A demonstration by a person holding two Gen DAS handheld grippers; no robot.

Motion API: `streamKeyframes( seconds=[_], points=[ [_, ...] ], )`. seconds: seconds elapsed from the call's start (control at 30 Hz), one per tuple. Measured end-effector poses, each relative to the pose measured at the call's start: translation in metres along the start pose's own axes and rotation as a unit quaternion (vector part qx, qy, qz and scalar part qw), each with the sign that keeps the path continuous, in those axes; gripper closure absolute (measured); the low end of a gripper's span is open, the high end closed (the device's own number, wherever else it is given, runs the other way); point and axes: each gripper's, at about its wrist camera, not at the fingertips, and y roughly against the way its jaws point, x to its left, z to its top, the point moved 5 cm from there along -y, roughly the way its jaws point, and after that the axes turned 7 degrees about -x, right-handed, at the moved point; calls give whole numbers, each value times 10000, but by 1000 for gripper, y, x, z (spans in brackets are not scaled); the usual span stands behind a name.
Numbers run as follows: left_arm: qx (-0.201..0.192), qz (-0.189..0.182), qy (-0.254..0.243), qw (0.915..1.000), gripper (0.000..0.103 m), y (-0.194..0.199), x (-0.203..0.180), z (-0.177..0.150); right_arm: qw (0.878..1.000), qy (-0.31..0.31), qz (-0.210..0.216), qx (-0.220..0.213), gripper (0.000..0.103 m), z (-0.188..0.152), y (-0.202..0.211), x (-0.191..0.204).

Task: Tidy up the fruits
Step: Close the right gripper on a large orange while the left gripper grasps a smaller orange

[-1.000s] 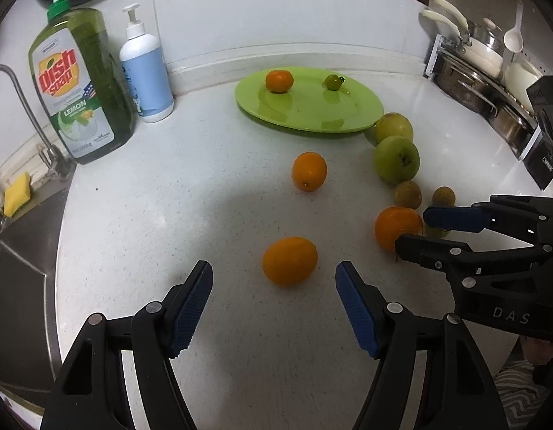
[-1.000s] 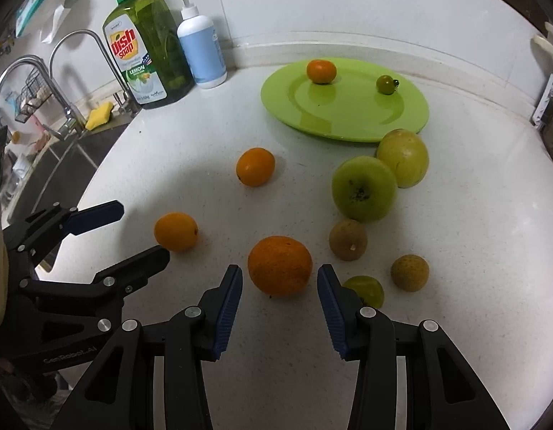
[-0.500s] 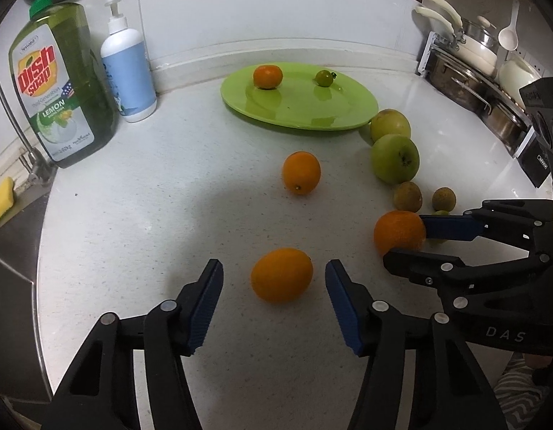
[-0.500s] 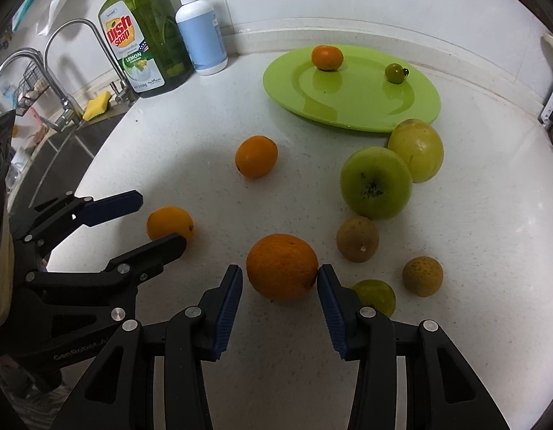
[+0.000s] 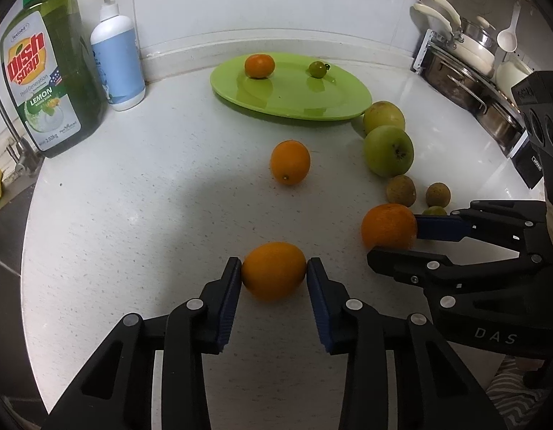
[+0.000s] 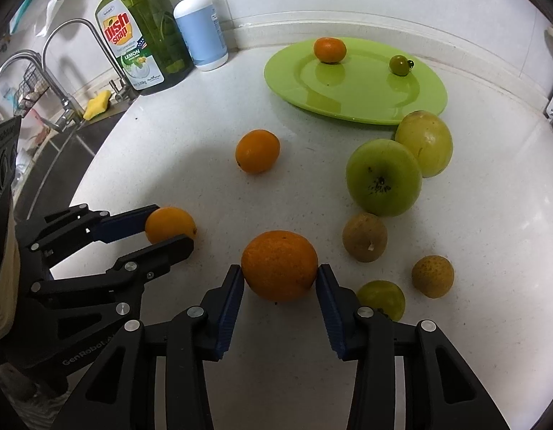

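The left gripper (image 5: pixel 274 274) has just been closing its jaws, and now both blue pads touch the sides of a small smooth orange (image 5: pixel 274 270) that sits on the white counter (image 5: pixel 133 215) squarely between them, near the fingertips. Seen from the right wrist, that same fruit (image 6: pixel 170 224) is pinched between the left fingers out to the left of the right jaws.

The right gripper (image 6: pixel 280 277) has its jaws narrowed onto a larger, rougher orange (image 6: pixel 279 265), also resting on the counter between the tips, with each pad against its side.

Just right of the right jaws lies a small green fruit (image 6: pixel 382 299), partly hidden behind the right finger, and two brownish fruits (image 6: pixel 365 237) (image 6: pixel 432 276) lie beyond it. Ahead of the jaws and to the right sit a green apple (image 6: pixel 384 177) and a yellow-green fruit (image 6: pixel 424 143), touching each other. Straight ahead, a third orange (image 6: pixel 257 150) lies alone. Farther ahead is a green plate (image 6: pixel 355 89) carrying a mandarin (image 6: pixel 329 49) and a tiny green tomato (image 6: pixel 399 64), well apart.
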Motion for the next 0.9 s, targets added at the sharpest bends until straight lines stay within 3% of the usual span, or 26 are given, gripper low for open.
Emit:
streamKeyframes(
  seconds=[0.53, 0.9],
  points=[
    [-97, 11, 27, 9999, 66, 7, 0, 2, 9999, 53, 30, -99, 61, 1, 4, 2],
    [-366, 89, 15, 9993, 66, 28, -2, 15, 9996, 48, 44, -274, 61, 4, 18, 3]
  ],
)
